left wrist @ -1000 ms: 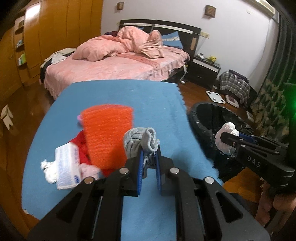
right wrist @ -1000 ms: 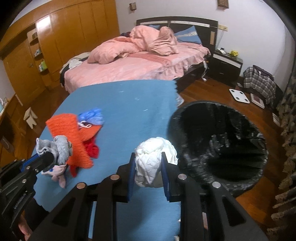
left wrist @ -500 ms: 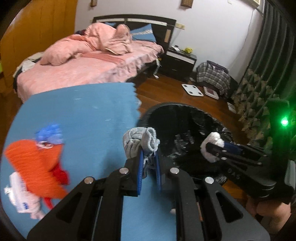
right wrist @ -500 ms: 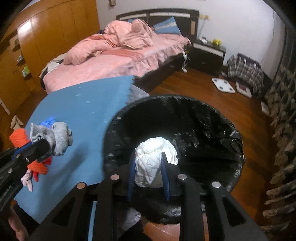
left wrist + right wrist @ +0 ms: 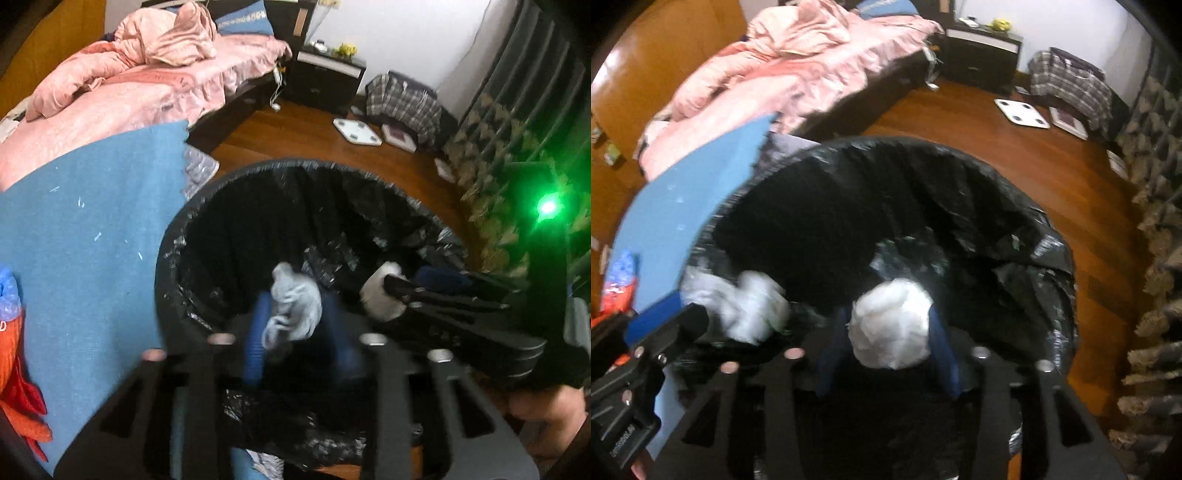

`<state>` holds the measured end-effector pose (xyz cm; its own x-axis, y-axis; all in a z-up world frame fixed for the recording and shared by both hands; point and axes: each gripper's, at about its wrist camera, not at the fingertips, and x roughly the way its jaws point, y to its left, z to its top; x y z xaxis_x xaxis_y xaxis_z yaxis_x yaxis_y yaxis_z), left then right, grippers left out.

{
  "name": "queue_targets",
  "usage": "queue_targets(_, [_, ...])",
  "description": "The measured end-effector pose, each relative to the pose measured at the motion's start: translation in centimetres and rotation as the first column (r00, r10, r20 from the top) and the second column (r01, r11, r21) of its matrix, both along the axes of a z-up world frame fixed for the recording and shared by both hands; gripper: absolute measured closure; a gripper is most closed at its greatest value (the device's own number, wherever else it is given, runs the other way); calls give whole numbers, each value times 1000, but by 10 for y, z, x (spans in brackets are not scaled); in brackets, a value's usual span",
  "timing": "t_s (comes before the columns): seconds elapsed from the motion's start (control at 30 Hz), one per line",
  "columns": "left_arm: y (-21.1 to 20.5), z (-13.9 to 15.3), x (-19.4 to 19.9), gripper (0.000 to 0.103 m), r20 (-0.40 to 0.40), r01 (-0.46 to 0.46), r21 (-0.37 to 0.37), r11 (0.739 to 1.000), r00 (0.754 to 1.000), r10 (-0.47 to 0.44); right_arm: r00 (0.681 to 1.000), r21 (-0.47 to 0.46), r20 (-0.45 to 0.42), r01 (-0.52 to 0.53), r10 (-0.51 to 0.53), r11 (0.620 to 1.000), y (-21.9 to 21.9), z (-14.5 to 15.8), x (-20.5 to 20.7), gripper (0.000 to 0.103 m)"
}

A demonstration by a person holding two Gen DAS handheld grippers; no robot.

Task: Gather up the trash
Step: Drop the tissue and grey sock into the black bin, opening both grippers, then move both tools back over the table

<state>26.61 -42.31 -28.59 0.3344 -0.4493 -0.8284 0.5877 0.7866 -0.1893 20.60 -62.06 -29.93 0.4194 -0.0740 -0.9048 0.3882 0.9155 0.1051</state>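
Both grippers hang over the black-lined trash bin [image 5: 207, 206], which also shows in the right wrist view [image 5: 1015, 192]. My left gripper [image 5: 293, 325] has its jaws spread apart, with a grey sock [image 5: 293, 310] loose between them over the bin's mouth. My right gripper [image 5: 890, 328] also has its jaws spread, with a white crumpled paper wad [image 5: 890, 325] between them. The right gripper with the wad shows in the left wrist view [image 5: 384, 299]. The left gripper and sock show in the right wrist view [image 5: 746, 306].
A blue cloth-covered table [image 5: 85, 229] lies left of the bin, with orange and red cloth [image 5: 14, 369] and a blue item [image 5: 7, 291] at its left edge. A pink bed [image 5: 129, 85], nightstand [image 5: 325, 74], scale [image 5: 356, 131] and curtain [image 5: 517, 147] stand beyond.
Both grippers have moved right from the table to over the bin. Both pairs of jaws have opened, and the sock and the paper wad sit loose between them.
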Motion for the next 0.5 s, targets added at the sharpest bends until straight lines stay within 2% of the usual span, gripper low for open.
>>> queue_targets(0.07, [6,-3,0,49,13,-9,9,1000,1000,8,1000,12,7,17,-17,1000,-3,0,-8,55])
queue_targets(0.2, [23,-2,-2,49,20,-12,19,1000,1000,11,999,-6,22,38,-38,999,-1,7,-22,55])
queue_targets(0.4, [72,21,-14,48,33,-65,-11,998,997,66,995,-27,91,39,-37,999,25,39,-41,55])
queue_targets(0.5, [107,38,-25,41,50,-97,-29,995,994,99,993,-25,118,29,-25,999,51,55,-53,50])
